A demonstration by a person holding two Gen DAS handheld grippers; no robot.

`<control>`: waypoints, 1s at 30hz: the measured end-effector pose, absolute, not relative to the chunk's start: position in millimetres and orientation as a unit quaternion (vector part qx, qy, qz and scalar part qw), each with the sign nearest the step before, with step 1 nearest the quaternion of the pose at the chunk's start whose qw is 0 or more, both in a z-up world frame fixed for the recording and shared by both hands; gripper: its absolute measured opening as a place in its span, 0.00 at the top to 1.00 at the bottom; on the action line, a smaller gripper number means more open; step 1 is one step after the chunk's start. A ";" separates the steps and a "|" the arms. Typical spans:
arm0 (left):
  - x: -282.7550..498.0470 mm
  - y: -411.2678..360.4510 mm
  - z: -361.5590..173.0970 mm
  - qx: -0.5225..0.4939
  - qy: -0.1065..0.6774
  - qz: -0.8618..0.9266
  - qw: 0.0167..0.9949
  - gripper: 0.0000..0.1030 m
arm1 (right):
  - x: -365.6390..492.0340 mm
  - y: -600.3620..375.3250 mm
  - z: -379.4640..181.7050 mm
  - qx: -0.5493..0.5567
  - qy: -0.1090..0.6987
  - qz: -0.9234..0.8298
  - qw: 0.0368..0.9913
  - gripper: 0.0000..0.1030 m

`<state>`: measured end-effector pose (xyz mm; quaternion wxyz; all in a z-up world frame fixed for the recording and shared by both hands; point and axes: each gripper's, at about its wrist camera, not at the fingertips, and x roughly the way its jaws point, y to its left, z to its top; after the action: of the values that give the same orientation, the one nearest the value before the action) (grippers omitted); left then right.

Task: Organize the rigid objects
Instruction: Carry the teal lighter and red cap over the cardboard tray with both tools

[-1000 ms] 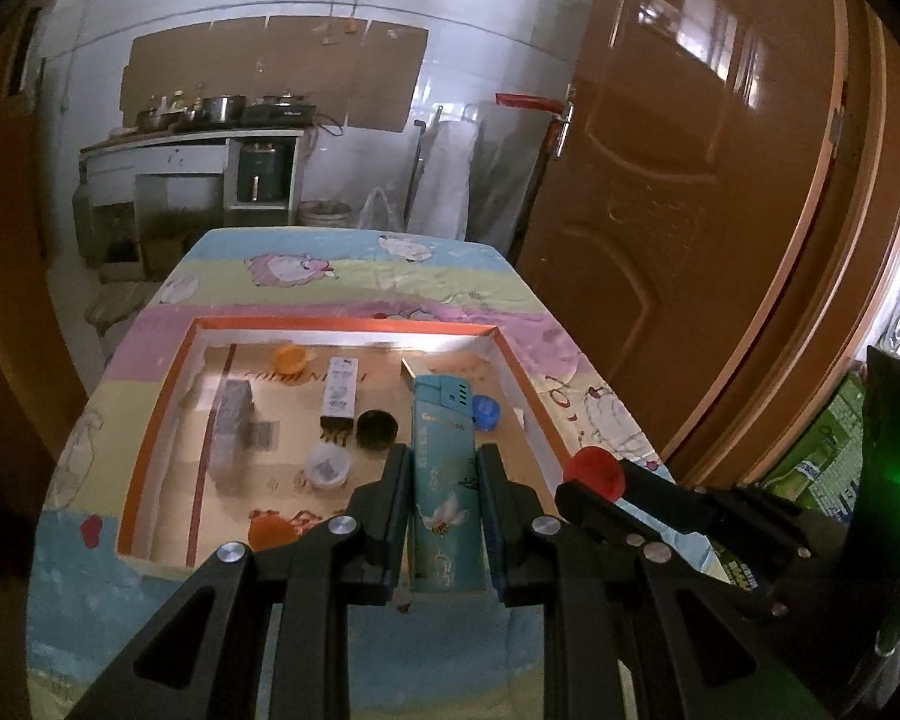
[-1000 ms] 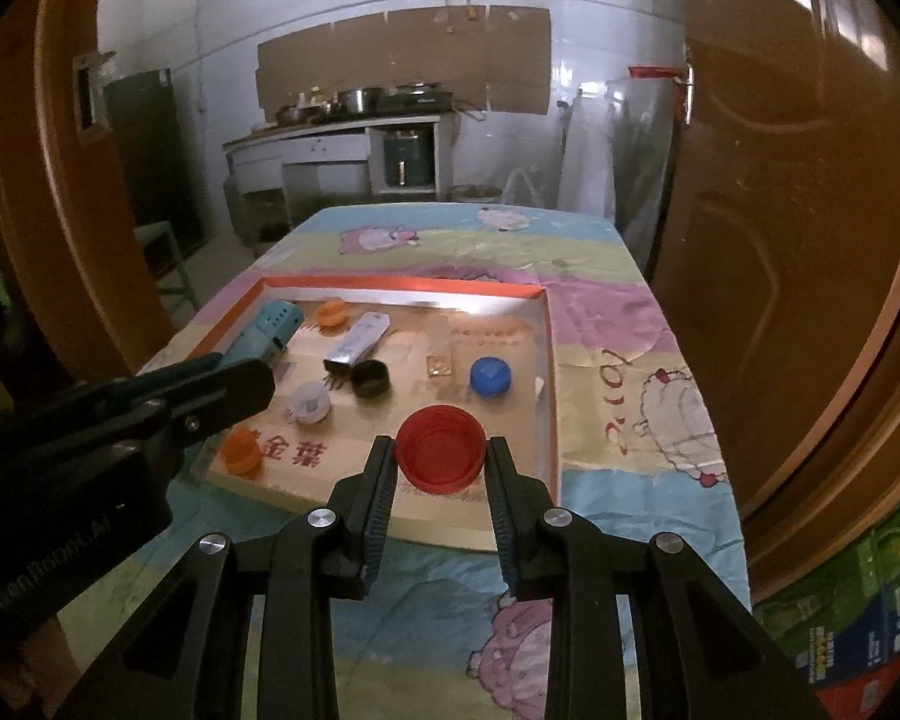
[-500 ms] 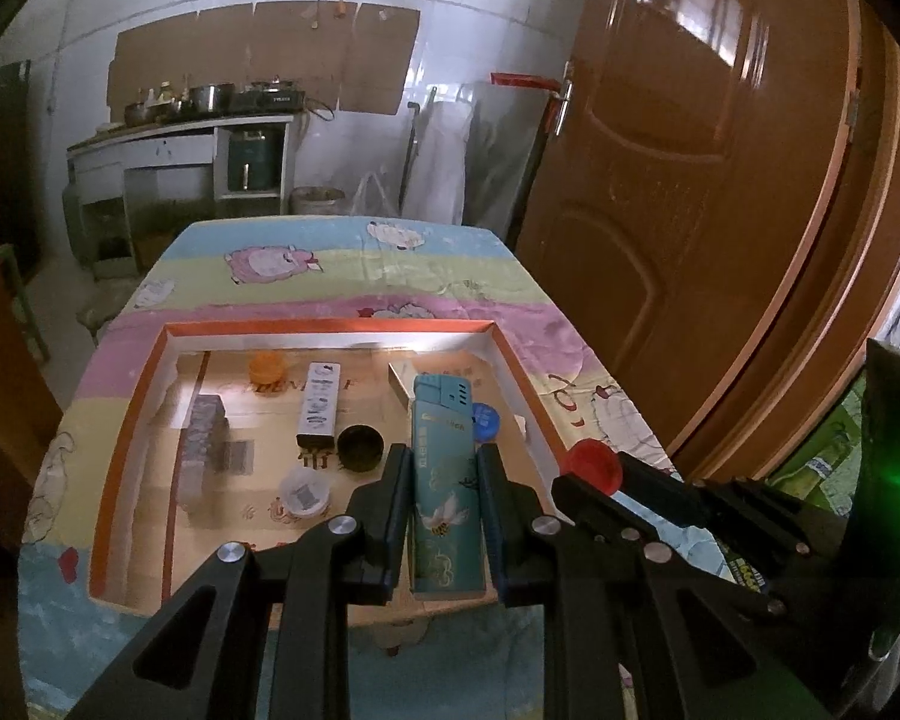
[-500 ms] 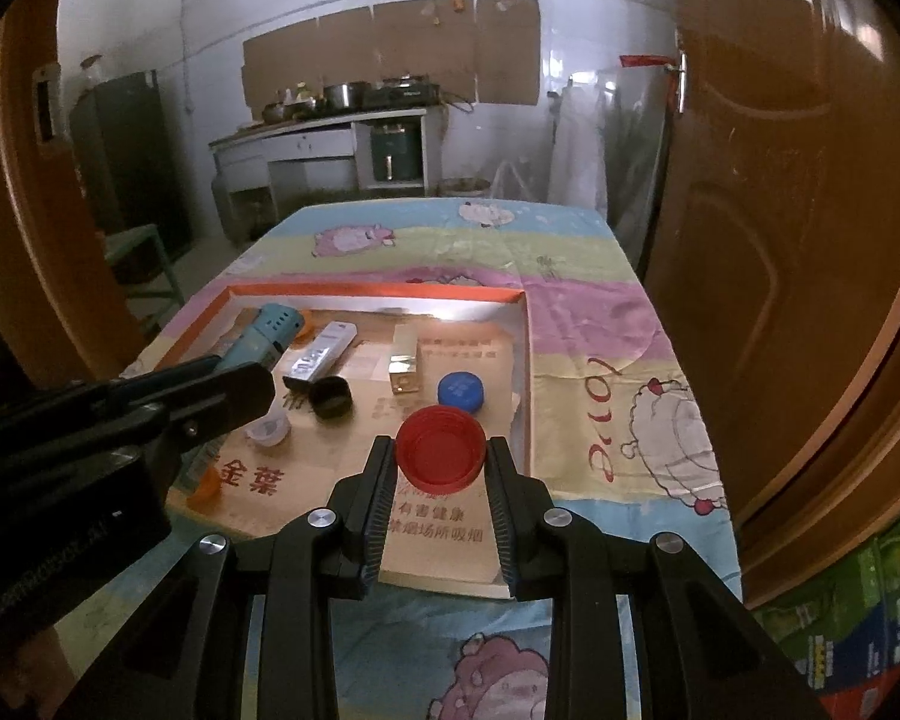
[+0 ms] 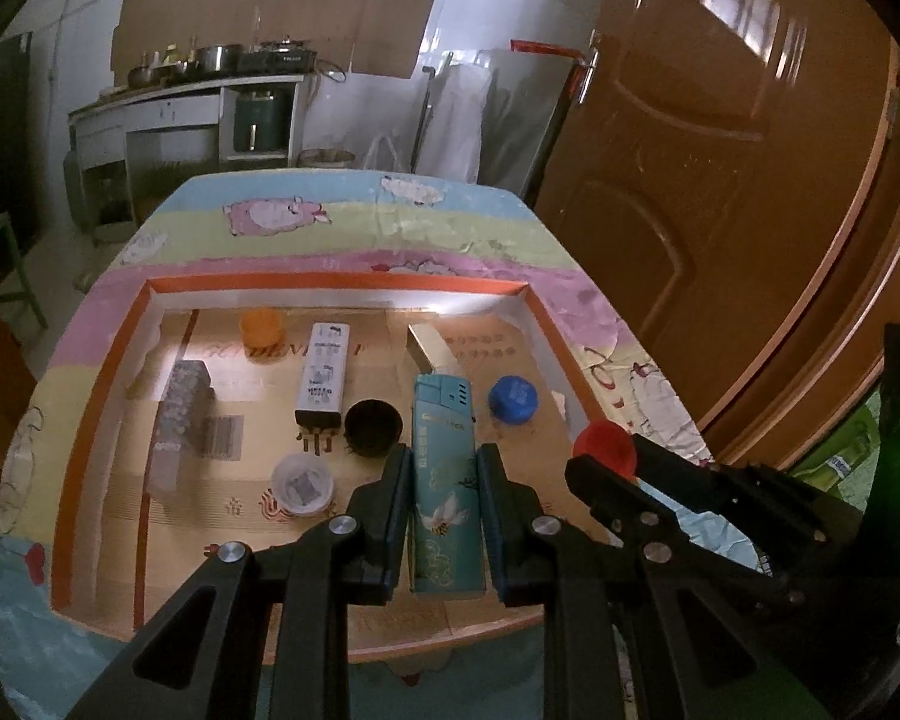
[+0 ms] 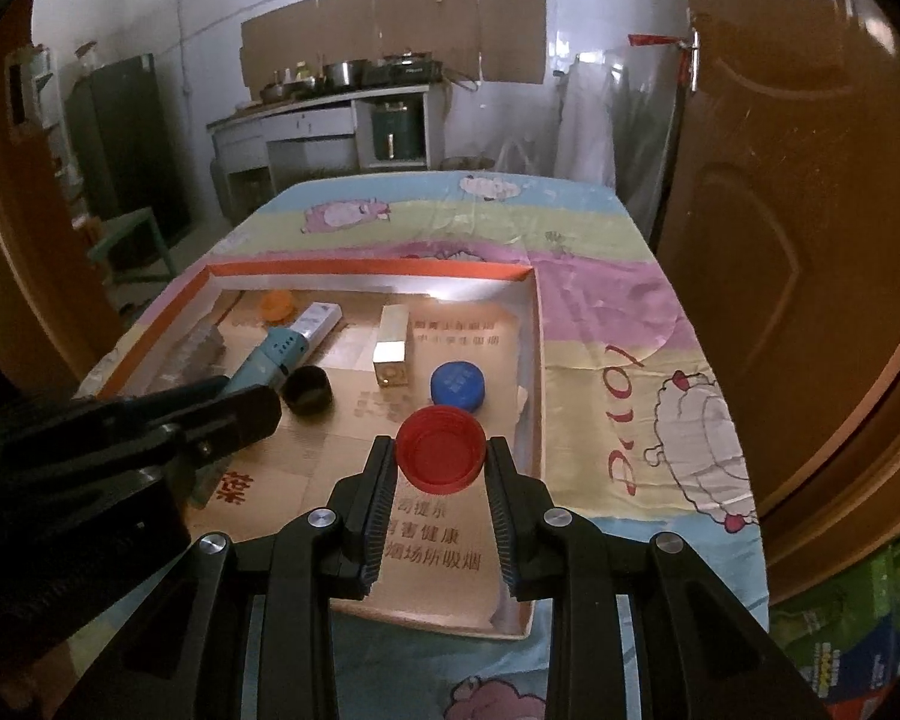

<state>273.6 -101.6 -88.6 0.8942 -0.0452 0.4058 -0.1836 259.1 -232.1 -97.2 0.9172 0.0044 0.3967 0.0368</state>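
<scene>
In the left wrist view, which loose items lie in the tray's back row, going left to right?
Orange cap → white plug adapter → small gold box → blue cap.

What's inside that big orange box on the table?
Inside the box lie an orange cap, black cap, blue cap, clear cap, white plug, gold block and grey block. The fingers hide some floor.
</scene>
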 end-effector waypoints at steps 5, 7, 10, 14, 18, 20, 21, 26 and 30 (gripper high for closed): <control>278.9 -102.8 -98.2 -0.043 0.417 -0.183 0.889 0.78 | 266.9 -233.0 -106.8 0.004 0.406 0.036 0.913 0.70; 280.9 -102.6 -102.4 -0.042 0.422 -0.183 0.887 0.78 | 269.8 -233.8 -111.0 0.004 0.409 0.038 0.912 0.70; 283.4 -101.4 -108.9 -0.041 0.430 -0.182 0.883 0.78 | 273.7 -233.5 -115.6 0.002 0.414 0.040 0.910 0.70; 286.9 -101.3 -116.5 -0.033 0.440 -0.182 0.879 0.78 | 279.9 -232.5 -124.1 0.001 0.423 0.043 0.905 0.70; 290.0 -101.0 -124.1 -0.028 0.450 -0.182 0.874 0.78 | 284.8 -230.4 -131.4 0.000 0.430 0.045 0.902 0.70; 291.0 -101.3 -127.1 -0.025 0.454 -0.182 0.872 0.78 | 287.8 -229.6 -134.4 -0.002 0.433 0.044 0.900 0.70; 291.6 -102.3 -128.6 -0.024 0.456 -0.182 0.871 0.78 | 287.5 -228.7 -135.3 -0.003 0.433 0.044 0.900 0.70; 290.5 -99.7 -129.1 -0.022 0.454 -0.187 0.871 0.78 | 289.8 -226.8 -136.7 -0.008 0.433 0.046 0.900 0.70; 285.2 -94.8 -127.6 -0.025 0.451 -0.203 0.869 0.78 | 290.1 -224.1 -138.5 -0.012 0.435 0.052 0.899 0.70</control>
<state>285.2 -94.8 -127.6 0.8687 -0.0250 0.4510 -0.2033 290.1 -224.1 -138.5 0.8987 -0.0121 0.4354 0.0520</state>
